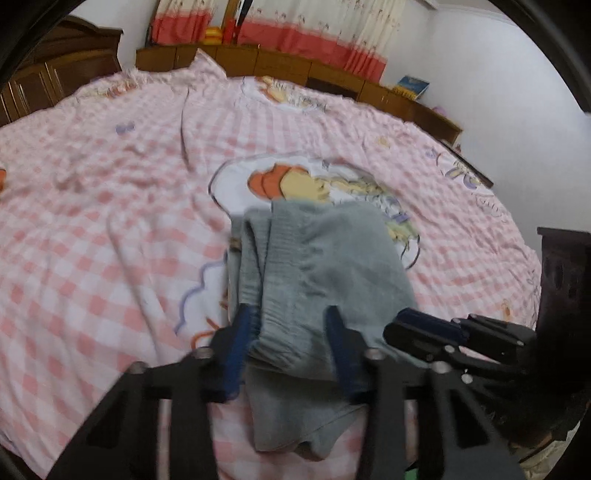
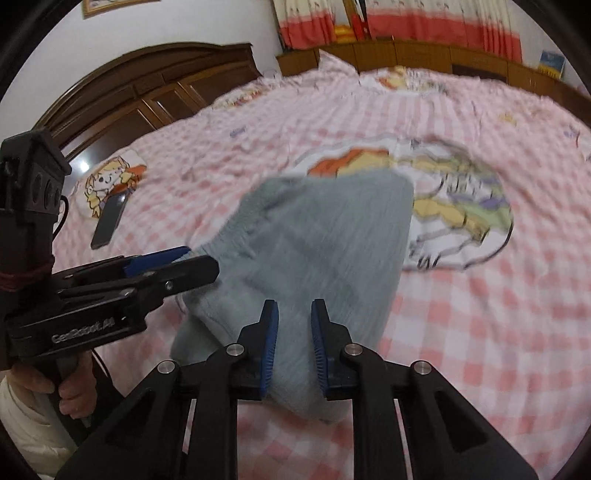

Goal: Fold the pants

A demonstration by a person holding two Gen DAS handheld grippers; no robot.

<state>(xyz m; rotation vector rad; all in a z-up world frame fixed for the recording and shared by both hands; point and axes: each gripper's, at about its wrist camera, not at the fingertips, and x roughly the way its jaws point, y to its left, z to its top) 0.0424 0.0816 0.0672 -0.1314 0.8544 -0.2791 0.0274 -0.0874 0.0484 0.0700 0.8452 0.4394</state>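
The grey knitted pants [image 1: 314, 266] are folded into a thick bundle on the pink checked bedspread [image 1: 110, 240]. My left gripper [image 1: 291, 317] has its blue pads on either side of the near edge of the bundle and grips it. In the right wrist view the pants [image 2: 317, 240] fill the middle, and my right gripper [image 2: 294, 310] is closed on their near edge with fabric between the pads. The left gripper [image 2: 195, 258] shows at the left, the right gripper [image 1: 402, 325] at the right of the left wrist view. The near edge is raised off the bed.
A dark phone [image 2: 109, 220] lies on the bedspread to the left. A wooden headboard [image 2: 147, 88] stands at the far left, a low wooden cabinet [image 1: 280, 66] along the far side, with curtains [image 1: 314, 33] above. A dark bedpost [image 1: 565, 280] is at the right.
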